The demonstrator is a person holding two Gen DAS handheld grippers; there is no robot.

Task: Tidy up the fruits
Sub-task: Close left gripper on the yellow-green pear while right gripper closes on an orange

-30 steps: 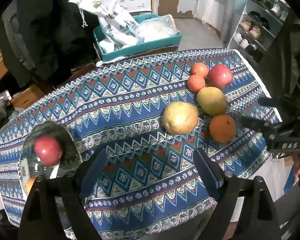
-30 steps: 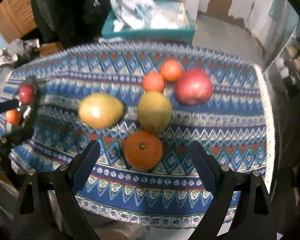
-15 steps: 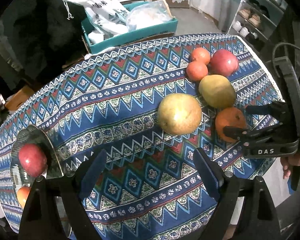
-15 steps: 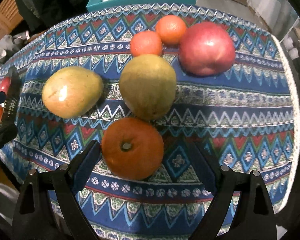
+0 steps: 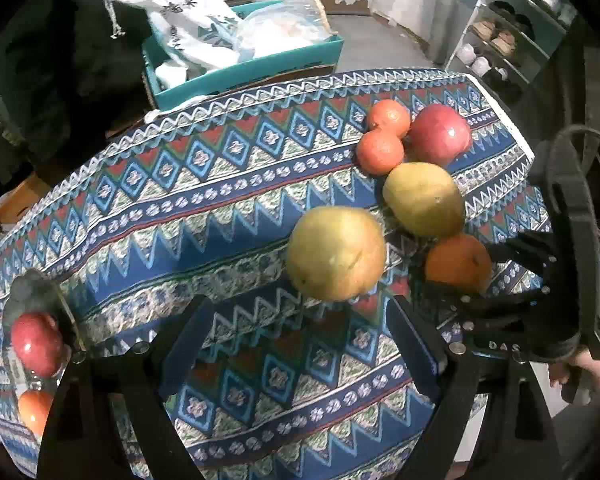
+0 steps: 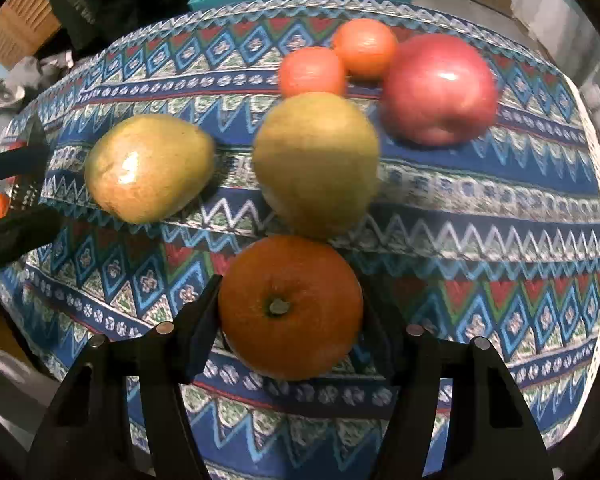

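Step in hand: grasping the orange [image 6: 290,306]. My right gripper [image 6: 290,312] has its fingers bracketing it on the worktop [image 6: 500,240], apparently touching, squeeze unconfirmed. Next: close firmly, lift clear of the near pear [image 6: 316,162]. My left gripper [image 5: 300,344] hangs open, empty.

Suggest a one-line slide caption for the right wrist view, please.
Right gripper closes its jaws around the large orange on the patterned tablecloth, with two pears, an apple and two tangerines behind.
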